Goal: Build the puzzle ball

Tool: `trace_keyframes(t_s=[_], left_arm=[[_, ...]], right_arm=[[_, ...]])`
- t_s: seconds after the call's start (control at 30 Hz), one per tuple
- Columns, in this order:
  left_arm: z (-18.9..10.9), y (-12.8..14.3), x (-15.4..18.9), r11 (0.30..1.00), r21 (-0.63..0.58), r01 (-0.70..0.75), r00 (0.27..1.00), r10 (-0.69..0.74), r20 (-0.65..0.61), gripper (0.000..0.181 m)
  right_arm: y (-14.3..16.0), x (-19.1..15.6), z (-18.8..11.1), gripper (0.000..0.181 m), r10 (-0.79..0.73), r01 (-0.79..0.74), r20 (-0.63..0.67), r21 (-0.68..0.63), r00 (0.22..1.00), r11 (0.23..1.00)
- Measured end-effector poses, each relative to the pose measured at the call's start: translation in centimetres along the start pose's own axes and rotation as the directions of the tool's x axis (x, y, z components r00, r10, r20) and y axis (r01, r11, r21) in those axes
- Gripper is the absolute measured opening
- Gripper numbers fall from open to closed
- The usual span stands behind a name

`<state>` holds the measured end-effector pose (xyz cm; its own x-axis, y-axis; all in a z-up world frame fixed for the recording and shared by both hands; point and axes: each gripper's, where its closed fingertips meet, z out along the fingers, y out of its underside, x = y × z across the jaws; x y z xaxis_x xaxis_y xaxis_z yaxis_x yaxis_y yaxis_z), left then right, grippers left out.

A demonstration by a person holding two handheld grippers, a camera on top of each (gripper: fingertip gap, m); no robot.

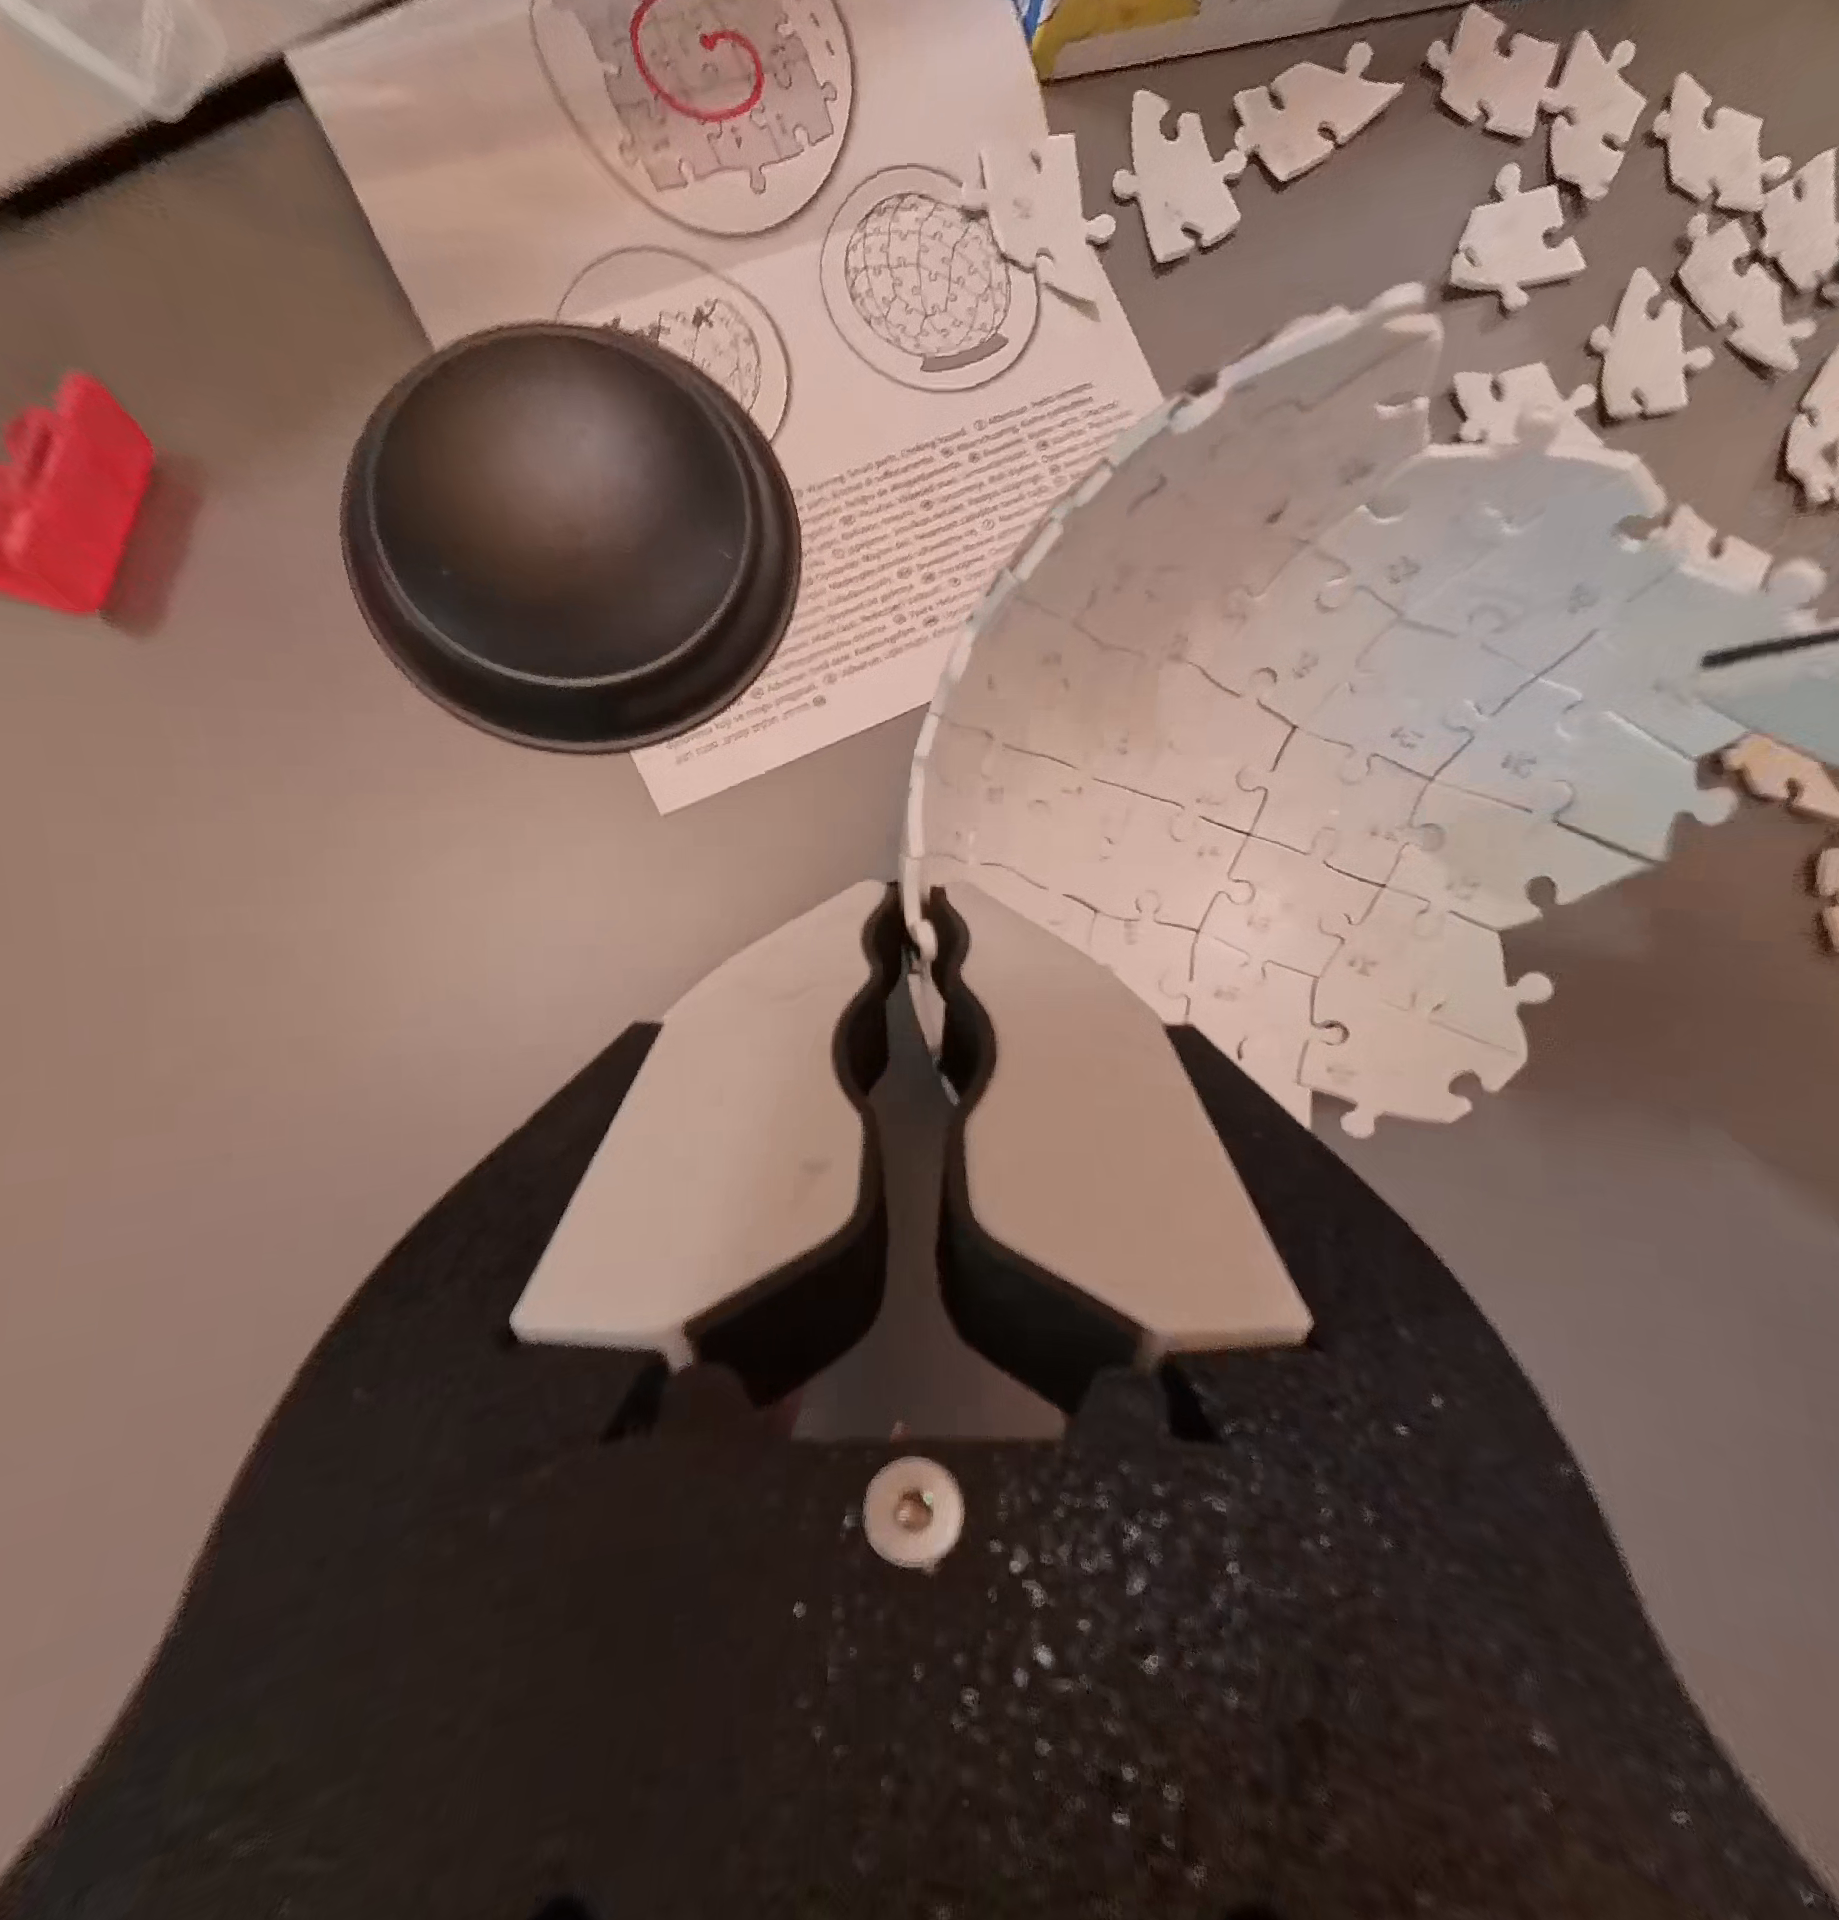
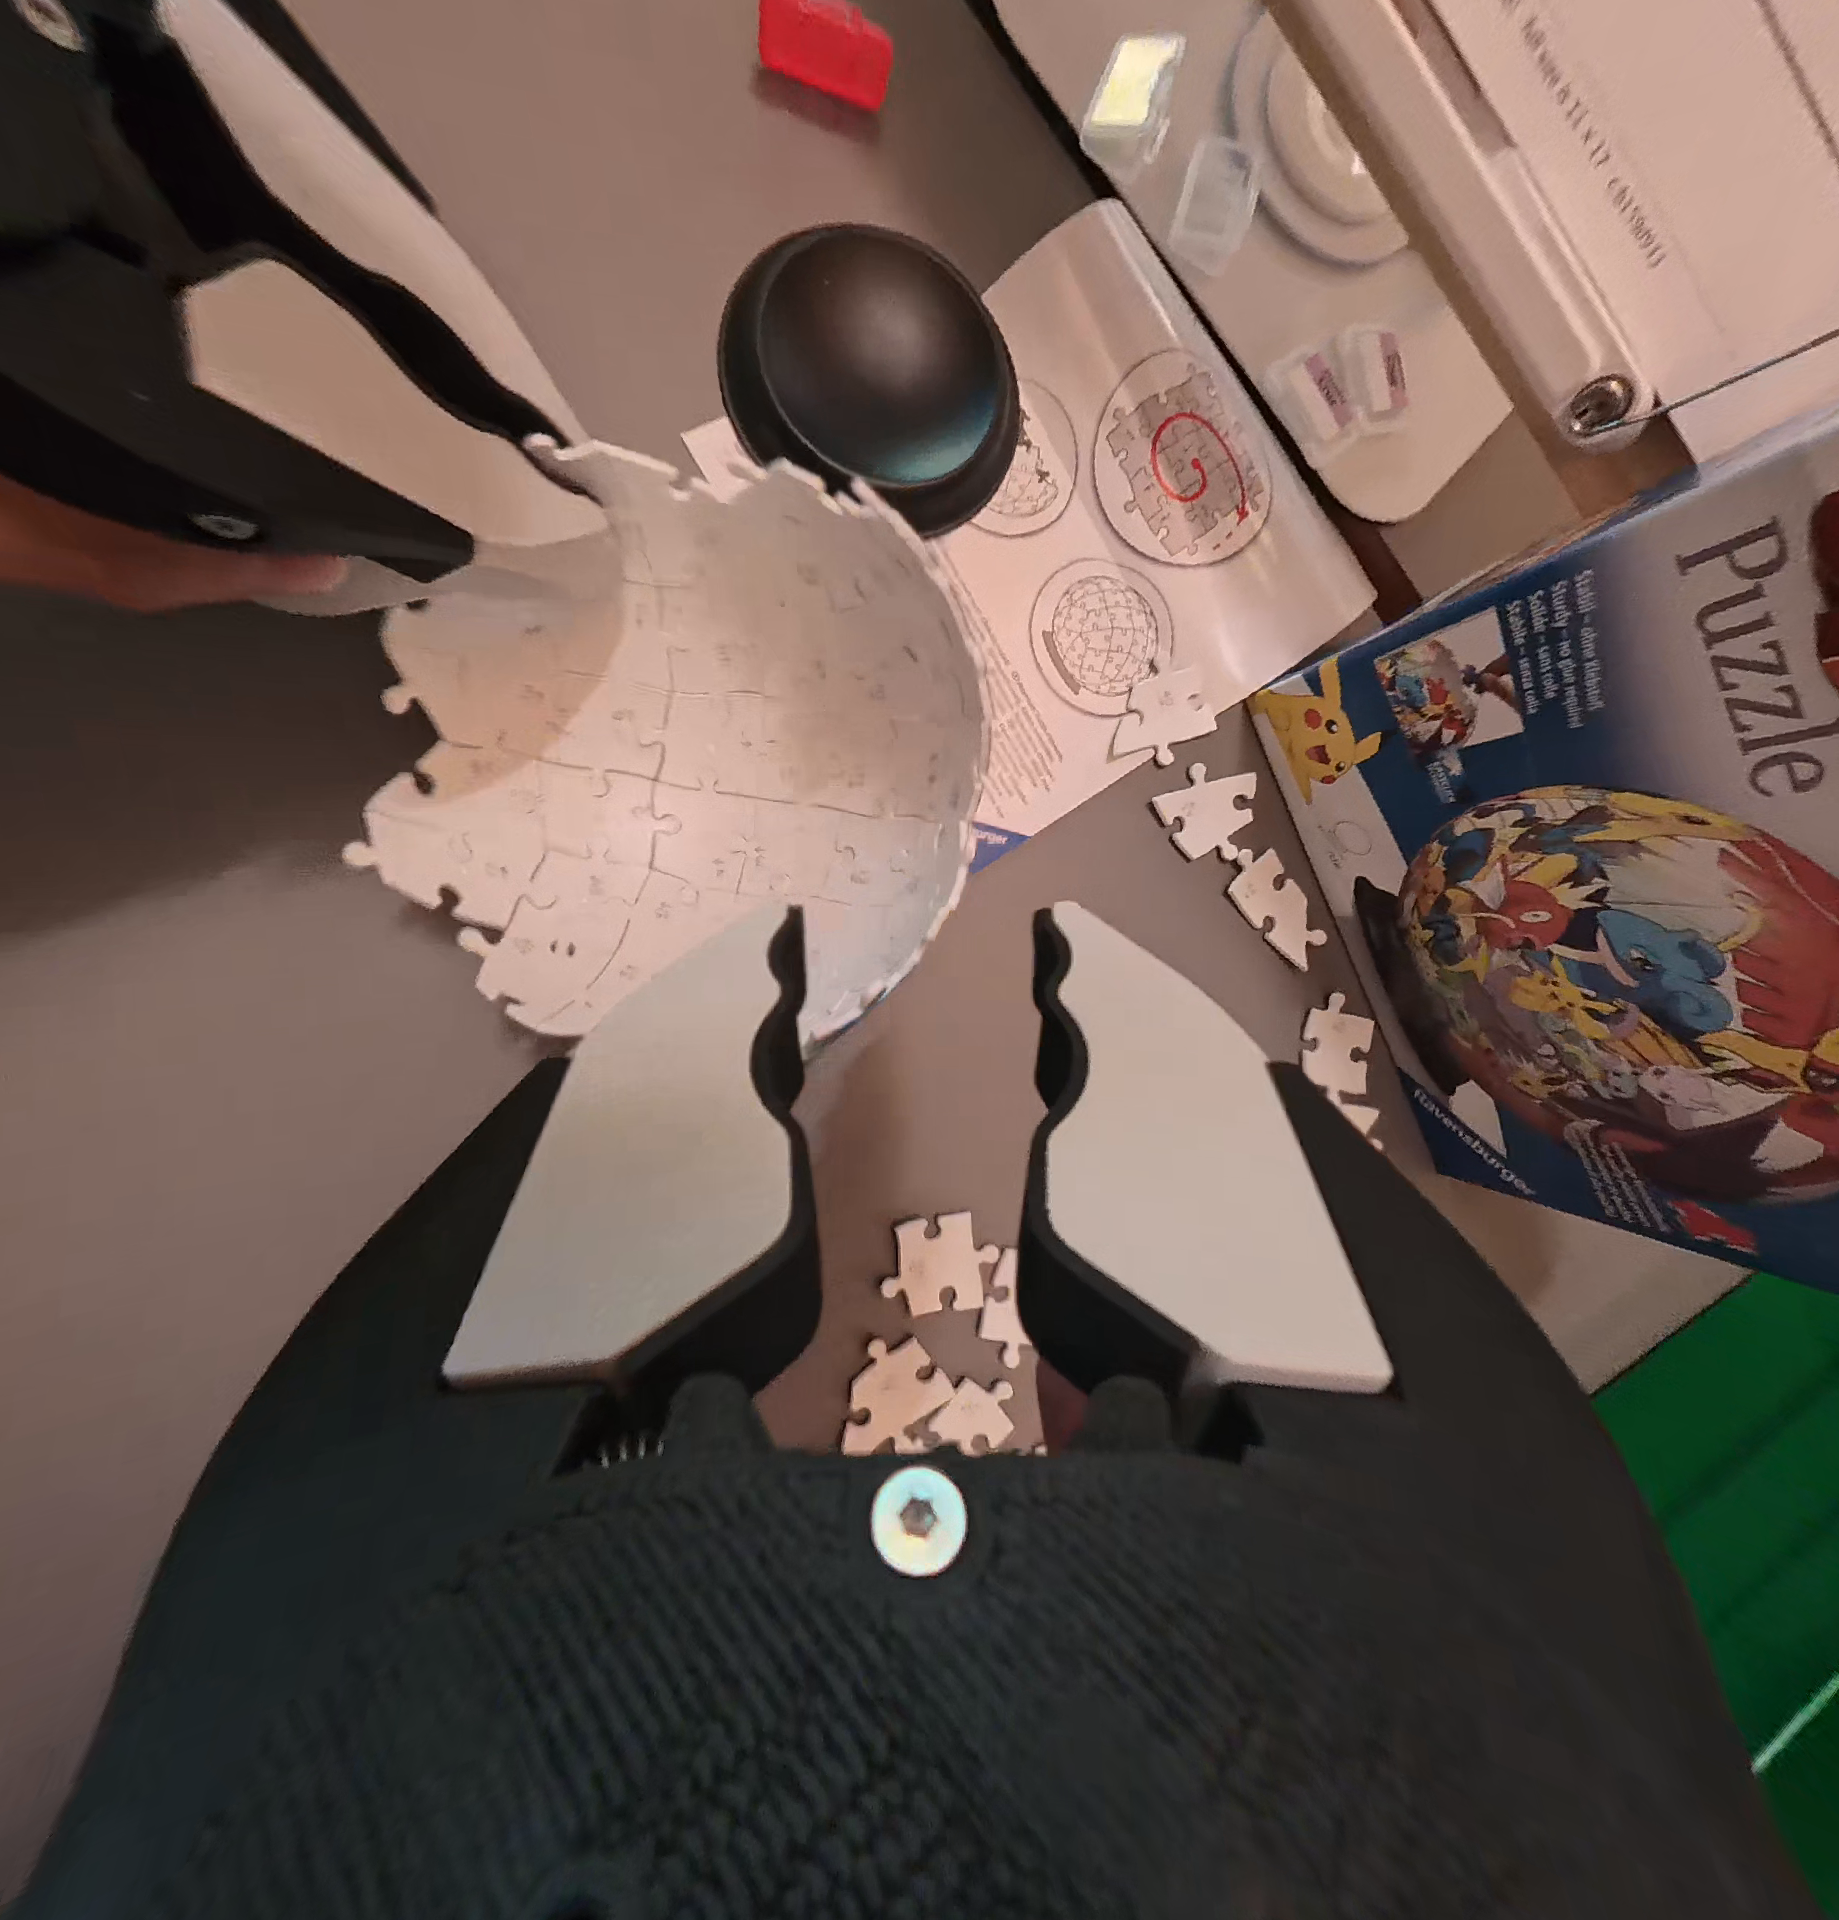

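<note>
We see the grey table (image 1: 271, 987), then the puzzle box (image 2: 1621, 883) and the half-built puzzle ball shell (image 1: 1310, 748), held above the table with its rim pinched in our left gripper (image 1: 920, 935). Our right gripper (image 2: 915, 935) hangs beside the shell, fingers apart and empty. Smaller: the instruction sheet (image 1: 894, 312), the black dome stand (image 1: 567, 530) on it, and loose pieces (image 1: 1621, 208).

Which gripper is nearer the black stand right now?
Left. The left gripper, gripping the half-built puzzle shell, sits beside the black stand; the right gripper hangs farther back over loose pieces.
</note>
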<state>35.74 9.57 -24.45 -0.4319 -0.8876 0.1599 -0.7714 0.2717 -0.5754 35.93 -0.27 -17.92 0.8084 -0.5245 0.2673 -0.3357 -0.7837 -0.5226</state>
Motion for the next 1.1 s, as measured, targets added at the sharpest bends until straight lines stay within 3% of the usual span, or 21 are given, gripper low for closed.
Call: trace_keyframes(t_s=[0.17,0.4,0.5,0.67,0.73,0.83,0.9,1.0,1.1], left_arm=[[-0.3,-1.7,1.2,0.967,0.066,-0.244,0.969,0.241,0.049,0.002],[-0.7,-4.1,3.2,0.799,0.155,-0.581,0.813,0.562,0.15,0.002],[-1.0,-5.0,3.9,0.723,0.208,-0.659,0.752,0.63,0.192,0.003],[-1.3,-5.8,4.7,0.592,0.271,-0.759,0.65,0.711,0.269,0.003],[-1.2,-5.9,4.9,0.569,0.283,-0.772,0.634,0.72,0.281,0.003],[-1.2,-6.1,5.2,0.566,0.294,-0.77,0.636,0.715,0.291,0.003],[-1.3,-6.2,5.5,0.558,0.297,-0.775,0.631,0.714,0.305,0.003],[-1.4,-6.5,5.6,0.537,0.295,-0.791,0.612,0.709,0.35,0.002],[-1.5,-6.7,5.9,0.533,0.336,-0.776,0.629,0.685,0.367,0.003]], right_arm=[[-1.8,-0.1,-2.4,0.052,-0.217,0.222,-0.044,0.187,0.975,0.957],[-2.5,-0.5,-0.7,0.06,-0.376,0.38,-0.079,0.327,0.923,0.865],[-3.3,-0.3,-0.1,0.049,-0.408,0.419,-0.119,0.406,0.905,0.812],[-3.6,-1.4,0.1,0.047,-0.475,0.454,-0.09,0.492,0.875,0.743],[-3.5,-1.6,-0.2,0.041,-0.496,0.496,-0.136,0.472,0.858,0.729],[-4.1,-1.3,-2.1,0.031,-0.526,0.625,-0.336,0.411,0.781,0.664],[-4.3,-1.9,-2.7,0.029,-0.529,0.659,-0.392,0.42,0.752,0.624],[-4.0,-1.8,-2.7,0.029,-0.564,0.768,-0.534,0.315,0.629,0.558],[-3.2,-1.5,-2.1,0.028,-0.566,0.784,-0.592,0.198,0.574,0.589]])
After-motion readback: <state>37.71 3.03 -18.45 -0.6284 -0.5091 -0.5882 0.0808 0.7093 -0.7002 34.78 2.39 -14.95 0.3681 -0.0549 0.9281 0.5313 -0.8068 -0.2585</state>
